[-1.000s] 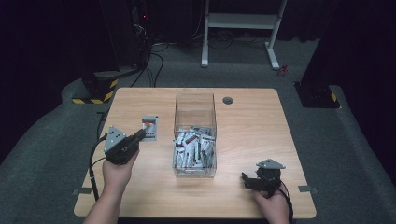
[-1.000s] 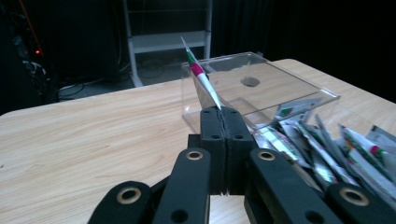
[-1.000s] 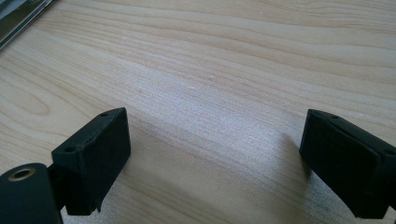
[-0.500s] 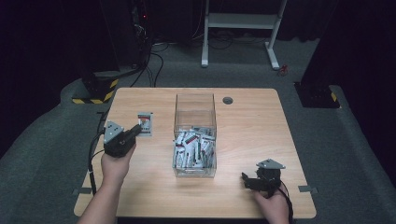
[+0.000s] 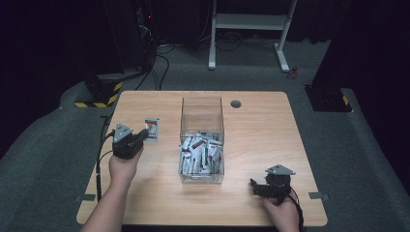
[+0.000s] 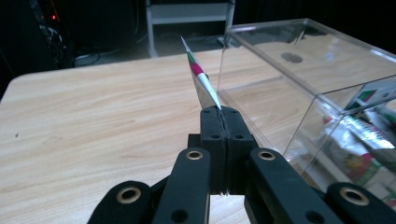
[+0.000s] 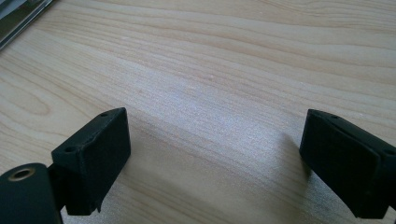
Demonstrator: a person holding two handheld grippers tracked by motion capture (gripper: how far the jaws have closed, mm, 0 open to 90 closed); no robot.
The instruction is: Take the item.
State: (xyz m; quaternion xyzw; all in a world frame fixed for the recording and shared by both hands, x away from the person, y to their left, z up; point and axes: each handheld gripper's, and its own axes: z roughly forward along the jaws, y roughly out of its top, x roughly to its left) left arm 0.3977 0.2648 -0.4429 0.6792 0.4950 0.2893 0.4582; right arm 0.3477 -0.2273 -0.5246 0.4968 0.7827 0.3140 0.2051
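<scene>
Left gripper (image 5: 143,135), moved down and outward from the clear box (image 5: 202,108), clamps one sachet (image 5: 152,128) above the table (image 5: 270,125), not yet laid; many sachets remain boxed; right gripper (image 5: 255,186) gapes idle.

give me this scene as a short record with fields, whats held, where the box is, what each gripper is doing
held item: sachet, pinched at its edge
left gripper: shut on the sachet, left of the box
right gripper: open, nothing between its jaws, low over the table
clear box: mid table, open top, near half piled with sachets
table: light wood, a dark round cap near its far edge
</scene>
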